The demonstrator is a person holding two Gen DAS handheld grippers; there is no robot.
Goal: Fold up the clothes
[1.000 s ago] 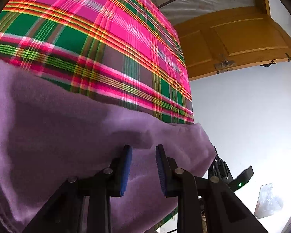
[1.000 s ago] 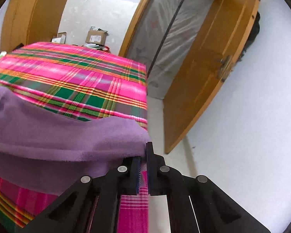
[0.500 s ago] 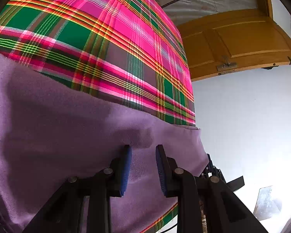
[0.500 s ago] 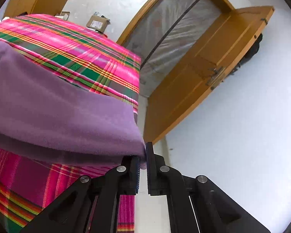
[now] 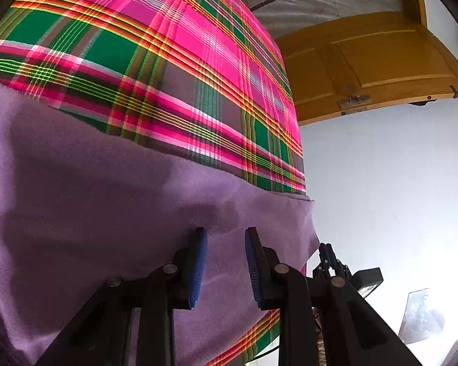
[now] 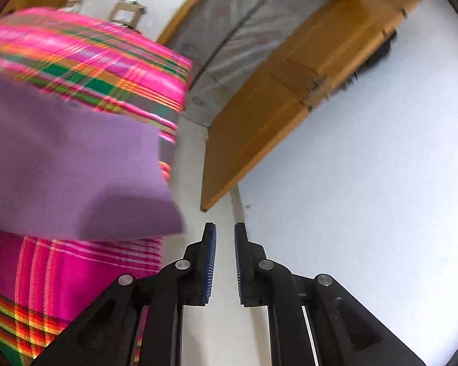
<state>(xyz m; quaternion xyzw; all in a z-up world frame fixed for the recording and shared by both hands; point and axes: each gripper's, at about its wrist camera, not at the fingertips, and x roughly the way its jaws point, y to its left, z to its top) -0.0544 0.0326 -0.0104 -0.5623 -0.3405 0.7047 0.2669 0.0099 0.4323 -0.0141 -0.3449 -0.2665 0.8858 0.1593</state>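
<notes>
One fold looks laid: the purple garment [image 5: 113, 219] lies on the plaid-covered surface [image 5: 155, 61]. Right tongs [image 6: 225, 238] are opening, nothing between them, beside its corner; left tongs [image 5: 226, 241] stand apart over it. Further folds probably remain

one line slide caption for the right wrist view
Right gripper opening with nothing between its pads, beside the corner of the purple garment lying on the plaid cloth.

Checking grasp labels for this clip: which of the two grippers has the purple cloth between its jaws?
The left gripper: purple cloth sits between its blue pads. The right gripper is opening, nothing between its jaws, the cloth's corner lying off to its side.
</notes>
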